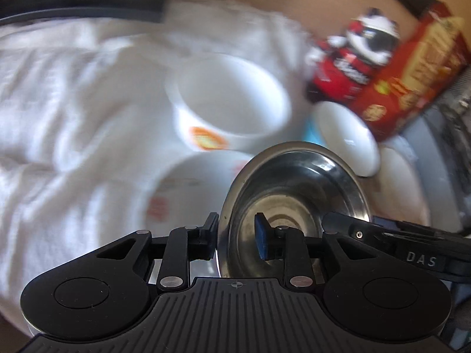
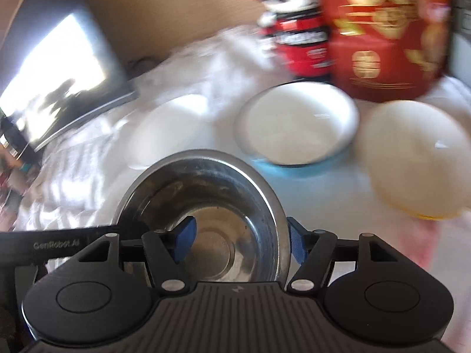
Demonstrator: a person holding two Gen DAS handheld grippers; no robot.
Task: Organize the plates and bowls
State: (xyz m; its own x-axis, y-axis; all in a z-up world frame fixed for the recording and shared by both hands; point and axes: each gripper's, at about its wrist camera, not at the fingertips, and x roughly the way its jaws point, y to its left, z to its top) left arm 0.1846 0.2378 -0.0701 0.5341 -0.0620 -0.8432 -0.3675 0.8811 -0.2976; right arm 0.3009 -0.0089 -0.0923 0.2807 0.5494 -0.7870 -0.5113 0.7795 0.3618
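While grippers (image 1: 235,235) straddle steel bowl (image 1: 294,188) rim

Left gripper (image 1: 237,236) and right gripper (image 2: 241,242): jaws parted, angled down.

You're in a home, not a lab: the work surface is covered by a rumpled white cloth (image 1: 59,103), with mixed household crockery on it, e.g. a white bowl with an orange print (image 1: 229,103) and a blue-sided bowl (image 2: 297,126). Red food packaging (image 2: 382,29) stands at the back, and a dark-framed screen (image 2: 59,79) sits off to the side.
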